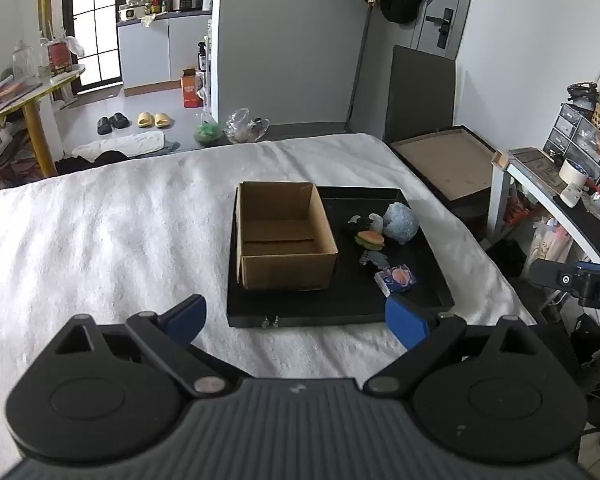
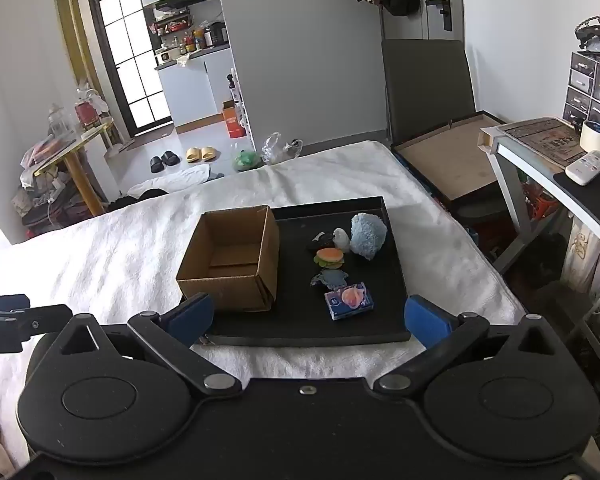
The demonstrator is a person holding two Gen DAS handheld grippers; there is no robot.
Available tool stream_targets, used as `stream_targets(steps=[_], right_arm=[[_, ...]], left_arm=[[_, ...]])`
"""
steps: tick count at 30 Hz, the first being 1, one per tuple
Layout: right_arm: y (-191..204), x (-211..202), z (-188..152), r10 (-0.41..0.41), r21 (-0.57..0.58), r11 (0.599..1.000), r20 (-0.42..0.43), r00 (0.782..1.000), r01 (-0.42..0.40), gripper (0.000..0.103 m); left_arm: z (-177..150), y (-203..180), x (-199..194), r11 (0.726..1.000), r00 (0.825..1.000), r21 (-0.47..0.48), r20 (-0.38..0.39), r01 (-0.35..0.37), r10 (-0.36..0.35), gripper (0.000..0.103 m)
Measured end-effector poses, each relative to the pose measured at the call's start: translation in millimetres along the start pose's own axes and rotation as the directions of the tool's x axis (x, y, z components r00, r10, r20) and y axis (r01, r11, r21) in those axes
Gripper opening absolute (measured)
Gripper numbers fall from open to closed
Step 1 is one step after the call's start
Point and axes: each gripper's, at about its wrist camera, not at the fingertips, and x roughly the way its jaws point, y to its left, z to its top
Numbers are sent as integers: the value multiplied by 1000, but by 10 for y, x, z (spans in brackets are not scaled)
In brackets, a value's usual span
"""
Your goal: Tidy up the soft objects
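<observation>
An empty open cardboard box stands on the left part of a black tray on a white blanket. To its right lie a fluffy blue plush, a burger toy, a small black-and-white toy, a white-grey toy, a grey-blue flat toy and a blue tissue pack. My left gripper is open and empty, before the tray's near edge. My right gripper is open and empty, over that edge.
The white blanket covers the bed. A brown board in a black frame leans off the far right. A desk with clutter stands at the right. Slippers and bags lie on the floor beyond.
</observation>
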Motion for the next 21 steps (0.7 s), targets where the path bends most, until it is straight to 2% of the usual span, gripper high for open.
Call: stream_targets(steps=[9, 10, 11, 21], right_arm=[[-13, -13, 0, 5, 9, 1000, 12, 1000, -5, 103], [-22, -16, 2, 3, 9, 1000, 12, 1000, -4, 103], [-36, -10, 3, 4, 9, 1000, 11, 1000, -4, 103], [1, -7, -42, -3, 2, 1000, 4, 1000, 3, 103]], left_arm=[[60, 28, -23, 998, 998, 3, -15, 56, -56, 95], [33, 32, -37, 1000, 1000, -2, 8, 12, -12, 95], [40, -9, -42, 1000, 1000, 3, 7, 8, -8, 95], [-1, -23, -34, 1000, 1000, 4, 12, 4, -4, 95]])
